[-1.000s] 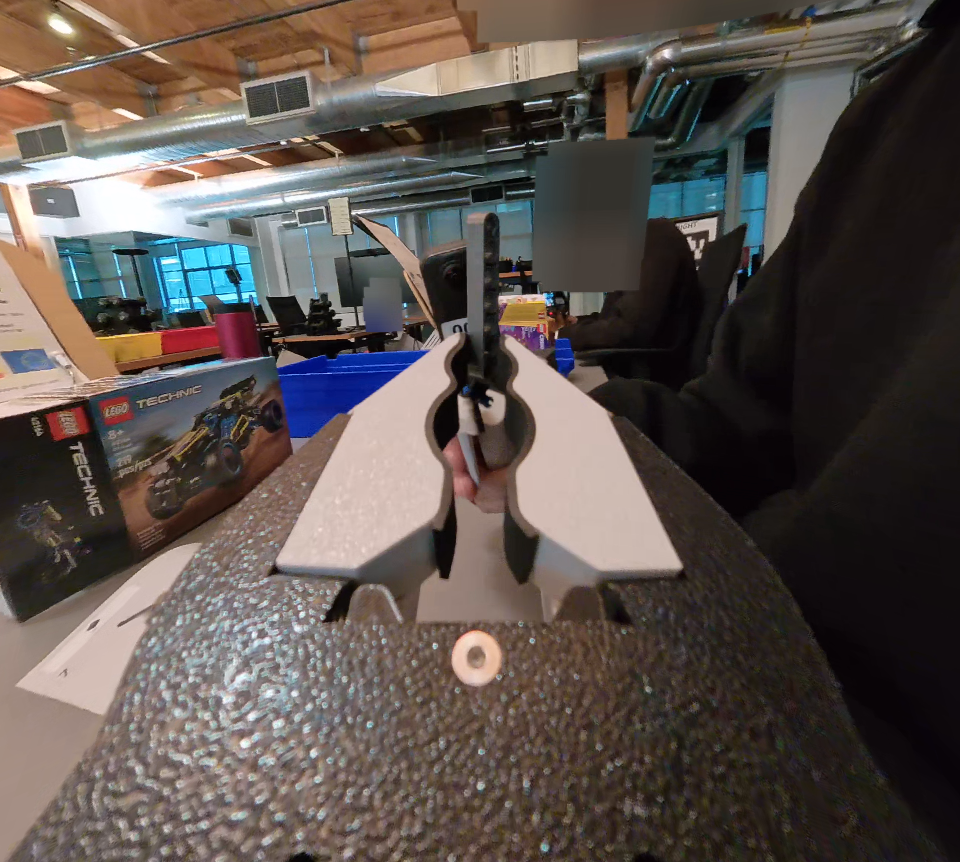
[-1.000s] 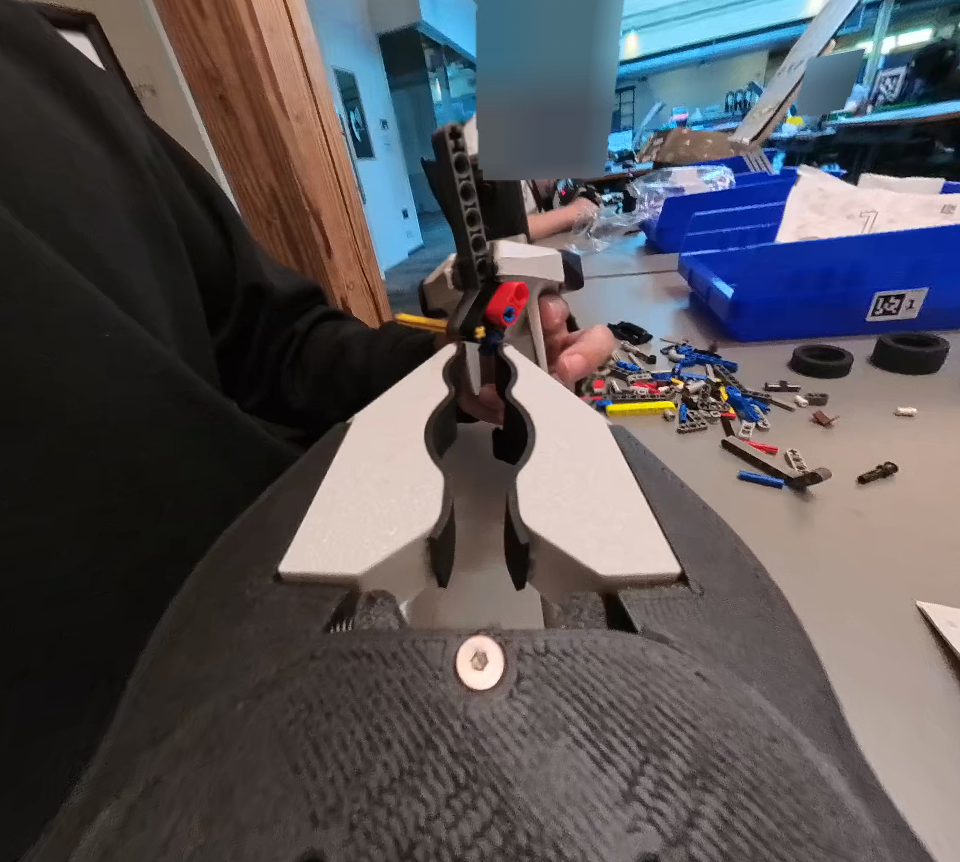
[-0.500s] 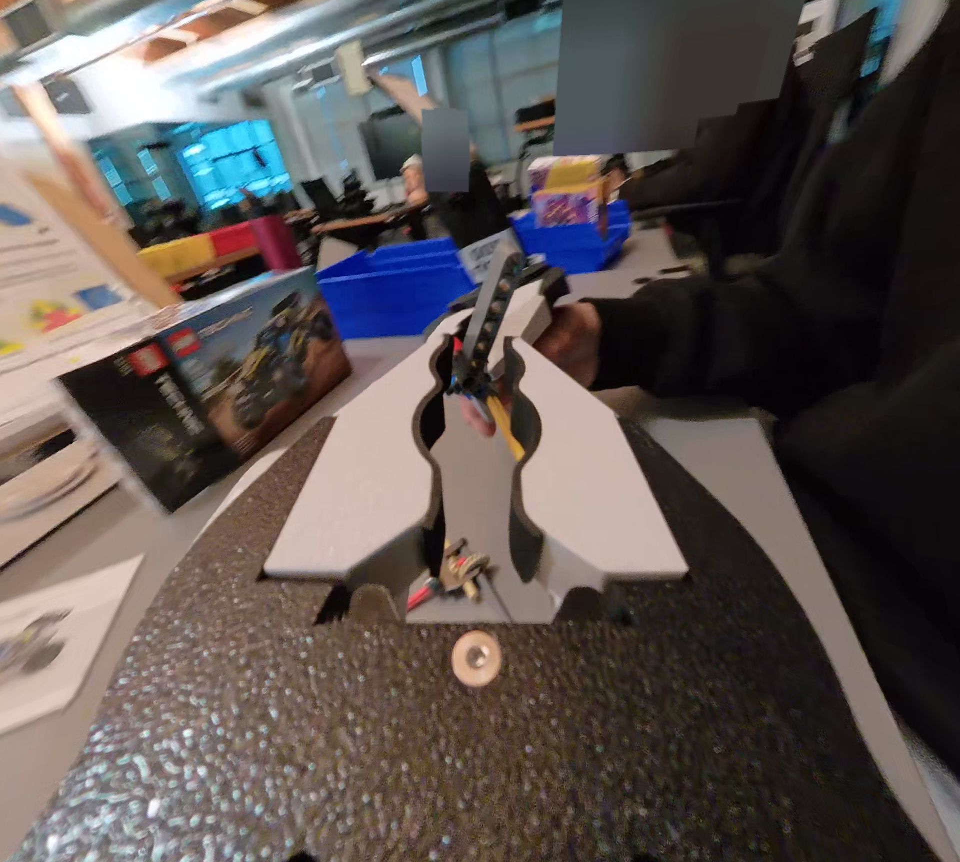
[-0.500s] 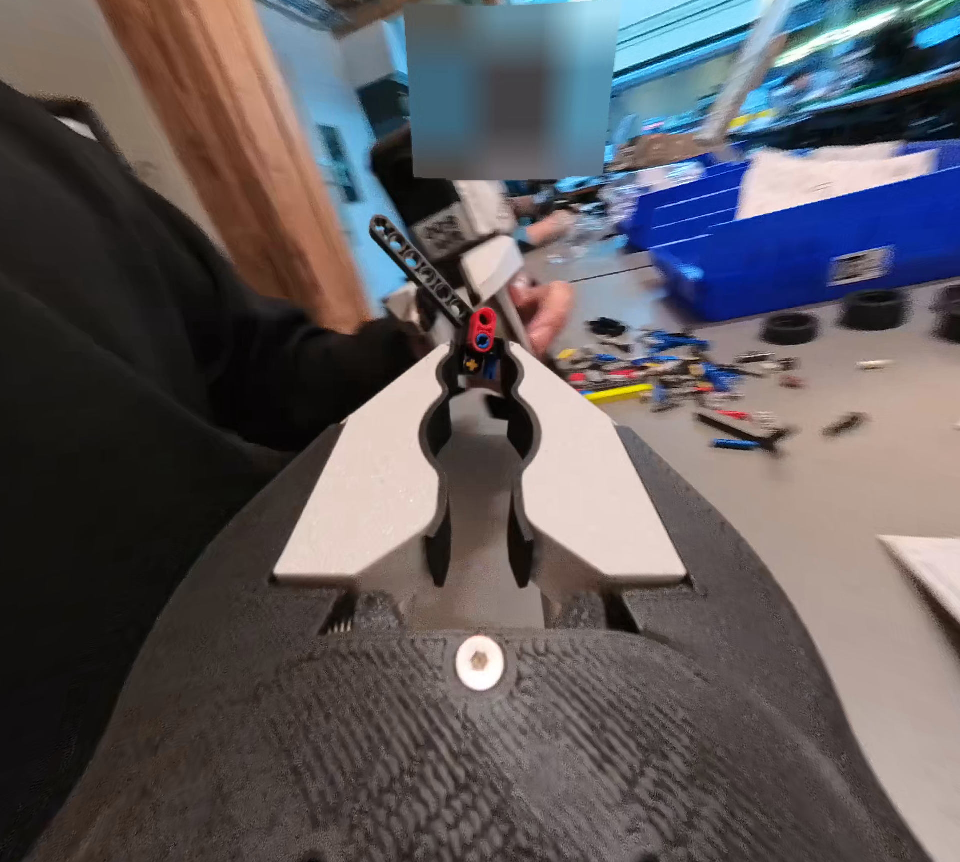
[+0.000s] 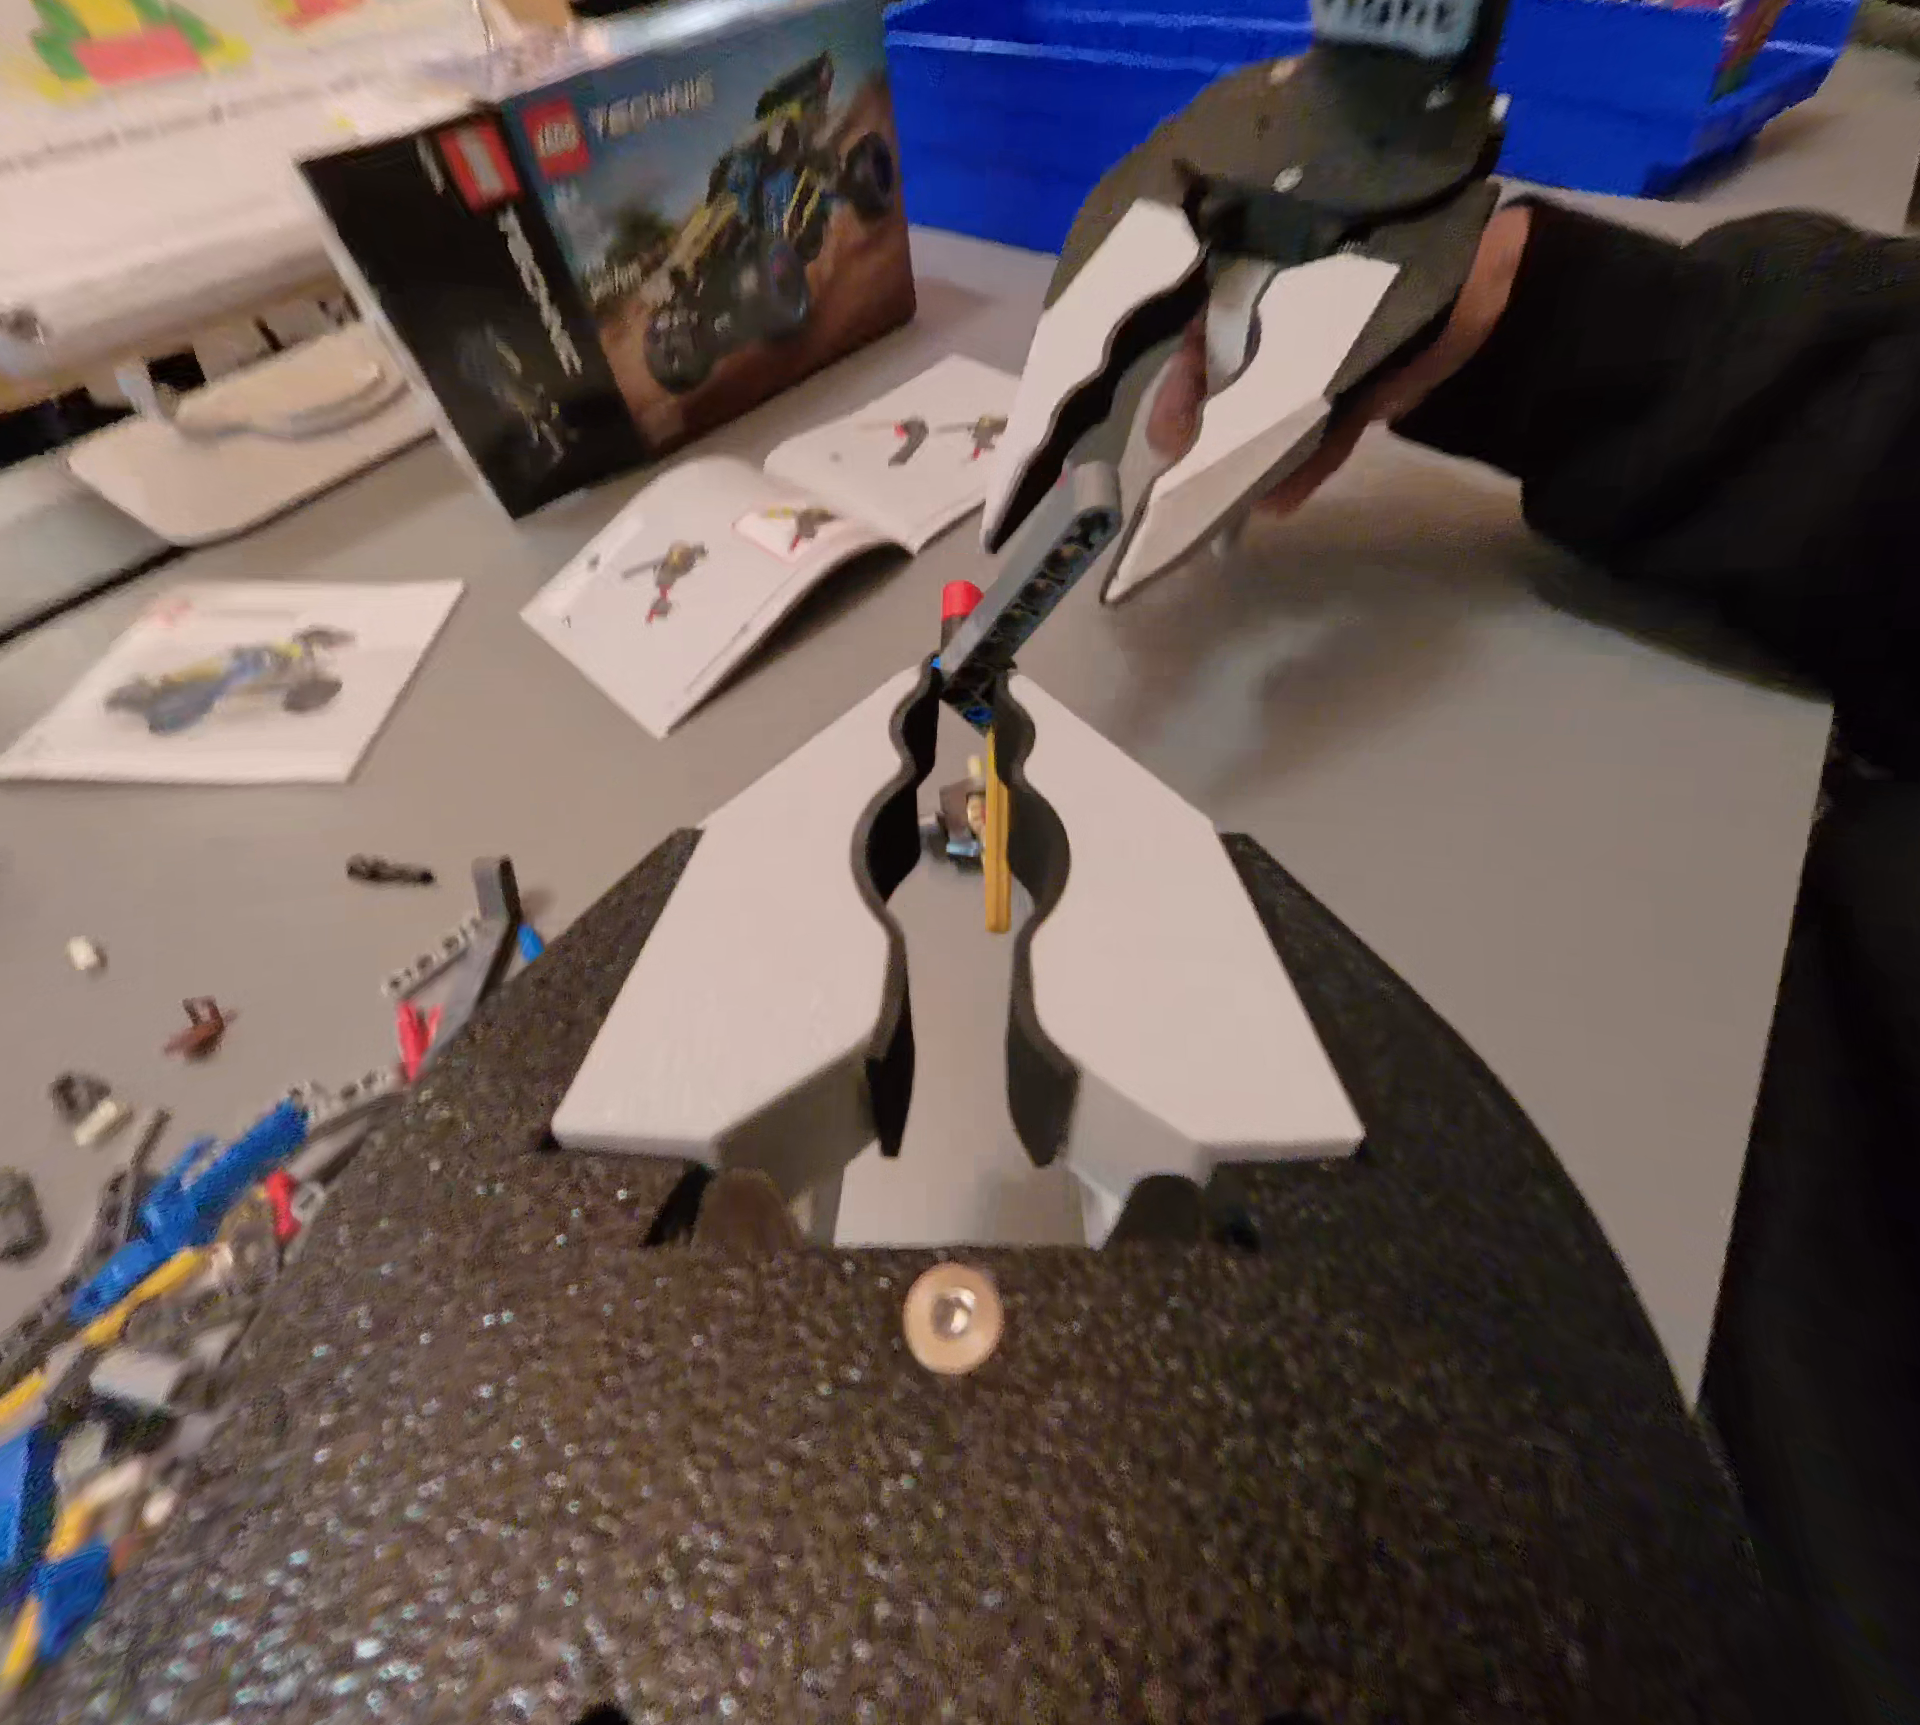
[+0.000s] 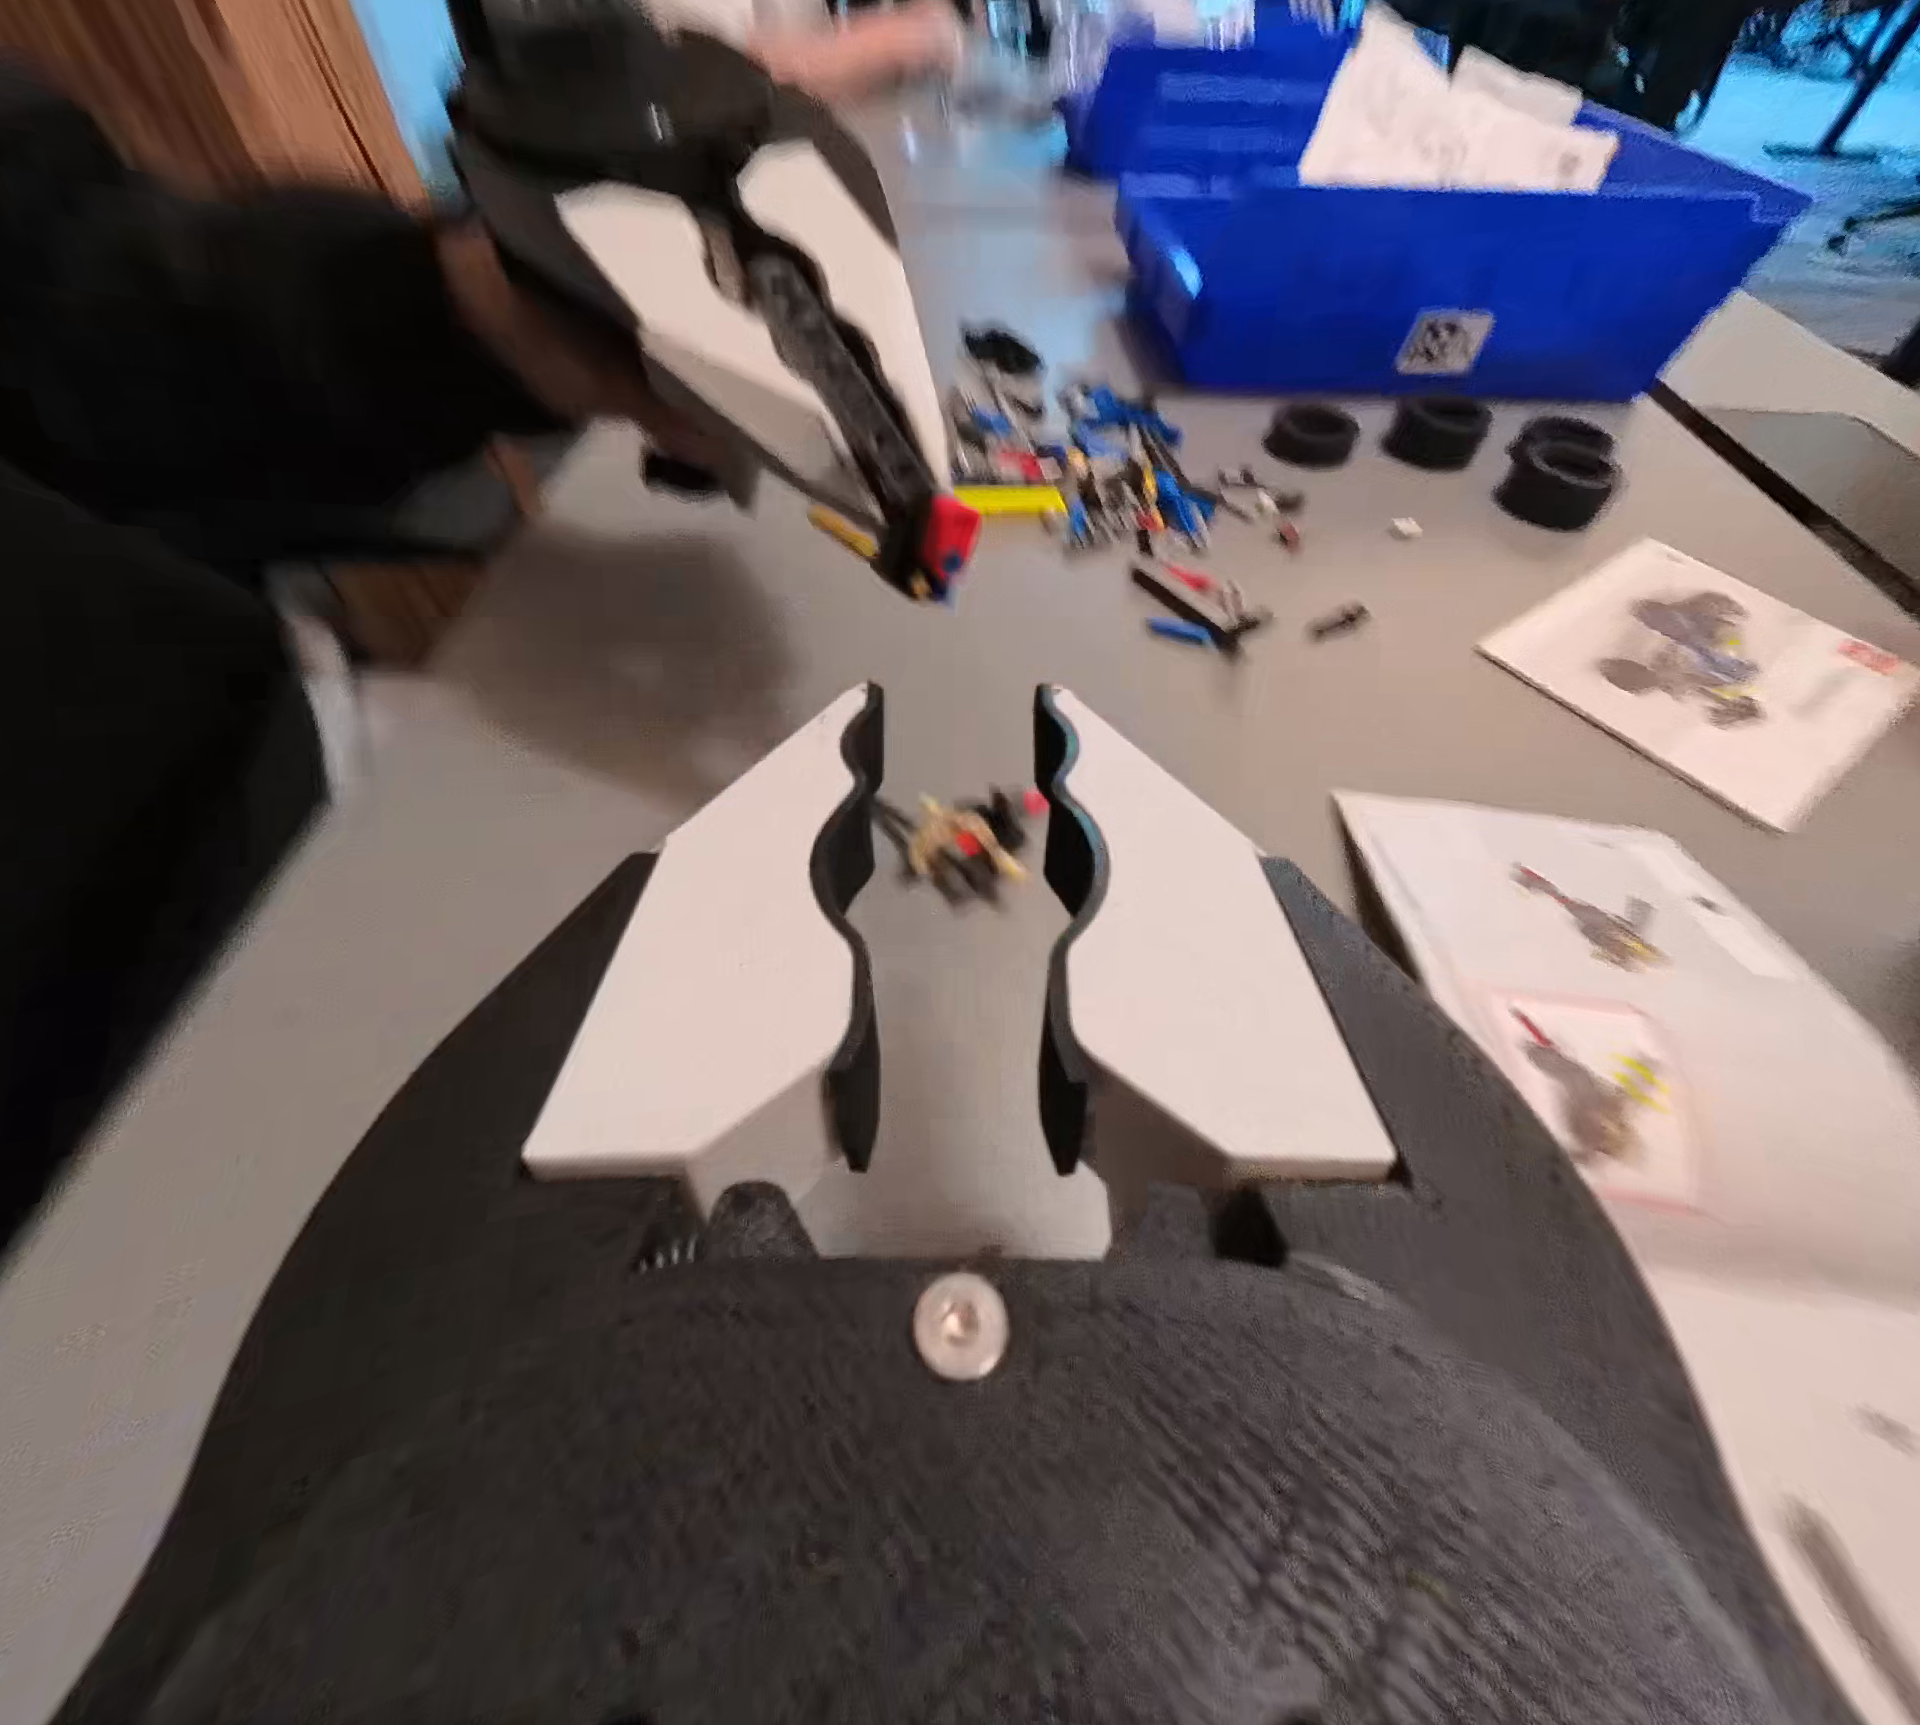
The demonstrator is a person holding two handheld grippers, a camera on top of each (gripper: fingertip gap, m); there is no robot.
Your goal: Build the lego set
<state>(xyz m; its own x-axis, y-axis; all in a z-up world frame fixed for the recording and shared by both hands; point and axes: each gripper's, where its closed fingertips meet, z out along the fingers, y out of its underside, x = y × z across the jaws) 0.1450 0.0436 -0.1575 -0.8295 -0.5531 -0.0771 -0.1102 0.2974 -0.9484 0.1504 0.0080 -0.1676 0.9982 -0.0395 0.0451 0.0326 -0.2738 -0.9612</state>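
The left hand-held gripper [image 5: 961, 699] is clamped on the black beam piece [image 5: 1023, 600], up above the table [image 5: 1455, 792]. The right hand-held gripper [image 6: 958, 709] is apart and empty. The beam sticks out toward 1 o'clock, held only at its end, so it could tip or slip and drop.

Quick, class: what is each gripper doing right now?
Left gripper: shut on the dark beam assembly.
Right gripper: open, holding nothing.

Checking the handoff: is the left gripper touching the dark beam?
Touching. The left wrist view shows the left gripper with its tips closed on the dark beam at its lower end.
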